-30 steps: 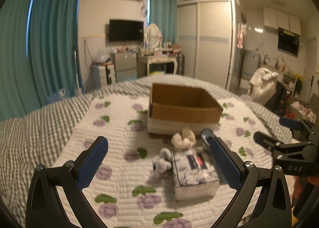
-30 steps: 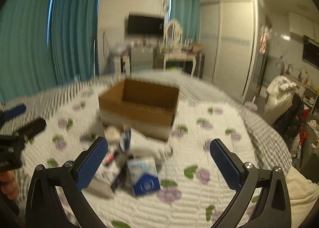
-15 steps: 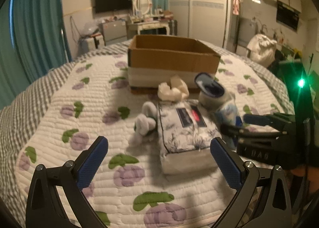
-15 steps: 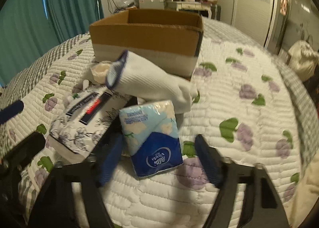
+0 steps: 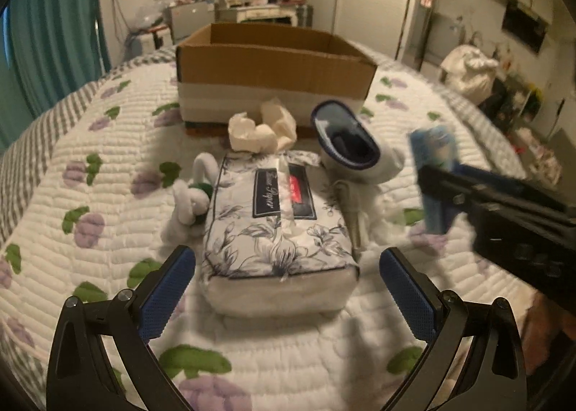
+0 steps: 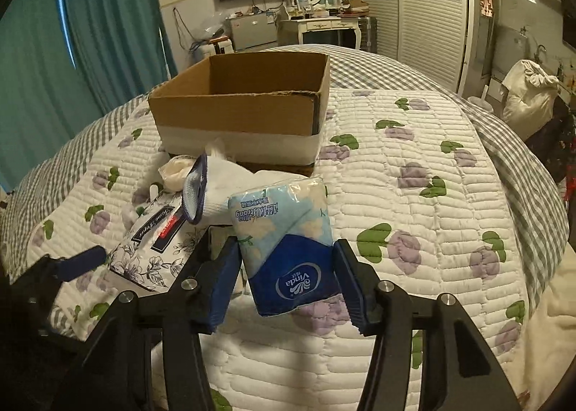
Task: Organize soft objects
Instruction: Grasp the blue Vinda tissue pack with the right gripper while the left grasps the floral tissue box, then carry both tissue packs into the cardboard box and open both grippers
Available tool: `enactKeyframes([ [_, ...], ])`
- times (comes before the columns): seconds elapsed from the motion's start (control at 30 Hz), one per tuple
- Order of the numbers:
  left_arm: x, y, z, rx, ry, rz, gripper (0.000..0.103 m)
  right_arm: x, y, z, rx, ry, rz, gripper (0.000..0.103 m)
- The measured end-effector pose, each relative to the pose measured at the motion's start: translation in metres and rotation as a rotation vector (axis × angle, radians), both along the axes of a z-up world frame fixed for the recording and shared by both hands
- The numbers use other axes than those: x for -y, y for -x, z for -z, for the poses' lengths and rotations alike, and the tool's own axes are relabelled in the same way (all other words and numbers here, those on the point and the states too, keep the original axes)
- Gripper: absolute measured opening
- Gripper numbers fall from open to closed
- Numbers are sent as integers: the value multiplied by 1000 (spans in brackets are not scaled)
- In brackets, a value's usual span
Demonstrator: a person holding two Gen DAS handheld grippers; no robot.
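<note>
A blue packet of tissues (image 6: 284, 231) stands tilted between the pads of my right gripper (image 6: 286, 249). Its jaws are closing and both pads press the packet's sides. From the left wrist view the same packet (image 5: 433, 148) shows blurred in the right gripper (image 5: 442, 180). My left gripper (image 5: 286, 256) is open, its fingers on either side of the near end of a floral tissue pack (image 5: 277, 224) without touching it. A white sock with a navy cuff (image 5: 349, 144), a crumpled cream cloth (image 5: 259, 130) and a small white plush rabbit (image 5: 189, 202) lie around that pack. Behind them stands an open cardboard box (image 5: 273, 65).
Everything rests on a white quilt with purple flowers (image 6: 414, 173) over a grey checked bedspread (image 6: 518, 166). Teal curtains (image 6: 108, 26) hang on the left. A dressing table (image 6: 320, 26) and a wardrobe (image 6: 432, 4) stand behind the bed.
Both grippers came down and closer to the pile. The right jaws went from wide open to closed on the blue tissue packet, which now stands tilted up. The left jaws stayed open.
</note>
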State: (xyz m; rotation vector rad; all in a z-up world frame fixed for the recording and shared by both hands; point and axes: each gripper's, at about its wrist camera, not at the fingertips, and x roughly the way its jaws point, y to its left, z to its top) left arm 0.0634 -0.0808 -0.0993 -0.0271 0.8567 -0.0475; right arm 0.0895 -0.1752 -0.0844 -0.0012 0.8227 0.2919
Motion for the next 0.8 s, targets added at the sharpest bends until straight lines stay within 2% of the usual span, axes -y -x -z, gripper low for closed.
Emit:
enactKeyframes([
  [0.1, -3, -11, 11, -48, -16, -42, 103, 2, 0, -2, 5, -11, 1, 52],
  [0.13, -6, -13, 14, -60, -19, -54, 100, 2, 0, -2, 6, -13, 0, 52],
  [0.17, -7, -14, 17, -74, -6, -48, 90, 2, 0, -3, 8, -18, -3, 52],
  [0.2, -7, -14, 18, -83, 9, -35, 85, 2, 0, -3, 8, -20, -5, 52],
  [0.33, -6, -3, 11, -67, 19, -19, 83, 1, 2, -4, 7, -30, -16, 52],
  [0.53, -13, 30, -29, 32, 36, -33, 81, 3, 15, -24, 46, -60, -38, 52],
  [0.67, -20, 47, -71, 127, 37, -36, 81, 4, 27, -50, 97, -79, -58, 52],
  [0.8, -22, 41, -110, 214, 9, -12, 81, 2, 24, -85, 155, -101, -76, 52],
])
